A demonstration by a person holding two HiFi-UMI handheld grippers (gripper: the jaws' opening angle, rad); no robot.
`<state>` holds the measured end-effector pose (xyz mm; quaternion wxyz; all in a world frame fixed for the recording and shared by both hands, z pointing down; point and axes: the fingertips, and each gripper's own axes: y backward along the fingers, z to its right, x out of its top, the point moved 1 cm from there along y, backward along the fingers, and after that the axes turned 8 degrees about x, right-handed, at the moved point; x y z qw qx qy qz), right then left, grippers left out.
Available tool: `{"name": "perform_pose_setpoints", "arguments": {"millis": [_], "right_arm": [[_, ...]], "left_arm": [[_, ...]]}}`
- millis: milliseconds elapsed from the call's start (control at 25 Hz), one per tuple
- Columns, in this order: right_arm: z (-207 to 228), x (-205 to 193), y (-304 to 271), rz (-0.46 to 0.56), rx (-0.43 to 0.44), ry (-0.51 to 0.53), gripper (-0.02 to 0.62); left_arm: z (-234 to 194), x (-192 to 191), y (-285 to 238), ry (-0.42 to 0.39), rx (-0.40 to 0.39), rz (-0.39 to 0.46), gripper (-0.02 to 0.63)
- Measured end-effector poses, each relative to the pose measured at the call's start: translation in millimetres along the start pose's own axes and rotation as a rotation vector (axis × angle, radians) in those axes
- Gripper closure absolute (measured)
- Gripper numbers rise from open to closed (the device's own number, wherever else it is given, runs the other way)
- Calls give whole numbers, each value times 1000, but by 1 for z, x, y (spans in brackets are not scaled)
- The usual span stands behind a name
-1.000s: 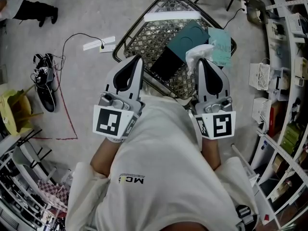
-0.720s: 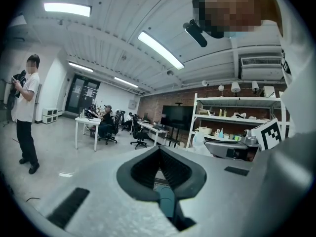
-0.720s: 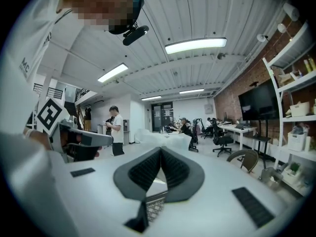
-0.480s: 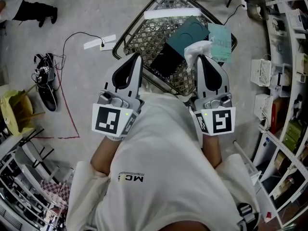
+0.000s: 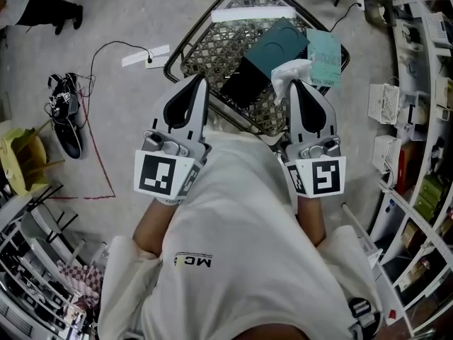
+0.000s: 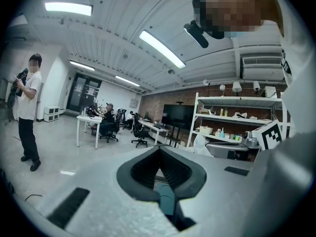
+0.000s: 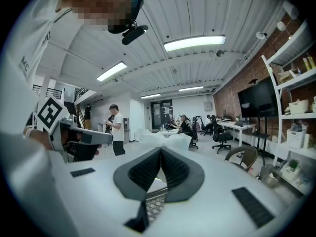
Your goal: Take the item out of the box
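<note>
A dark teal box (image 5: 279,44) lies on a woven wire table (image 5: 212,55), with a black flat piece (image 5: 242,89) at its near end. Beside them are a crumpled white bag (image 5: 290,73) and a light teal card (image 5: 325,59). Both grippers are held close to the person's chest, at the table's near edge. My left gripper (image 5: 200,82) is shut and holds nothing; its tips meet (image 6: 159,147). My right gripper (image 5: 297,85) is shut too, just short of the white bag, with jaws closed (image 7: 161,149). A strip of teal (image 6: 168,204) shows below the left jaws, and wire mesh (image 7: 154,206) below the right ones.
A white strip (image 5: 253,14) lies at the table's far edge. On the floor at left are shoes (image 5: 64,112), a cable (image 5: 106,52) and a power strip (image 5: 145,55). Shelving (image 5: 417,83) runs along the right. A person (image 6: 27,112) stands at the far left.
The head view has drifted slightly, so the table sits a little higher in the picture. Both grippers stay shut in the same pose by the chest.
</note>
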<state>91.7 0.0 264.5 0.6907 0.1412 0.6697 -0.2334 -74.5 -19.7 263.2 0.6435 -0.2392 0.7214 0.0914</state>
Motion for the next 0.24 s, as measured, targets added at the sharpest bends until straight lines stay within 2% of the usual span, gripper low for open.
{"name": "perform_pose_setpoints", "arguments": {"millis": [240], "right_arm": [[1,0,2,5,1,-6,577]], "left_arm": [[2,-2,1,5,5,1,581]]}}
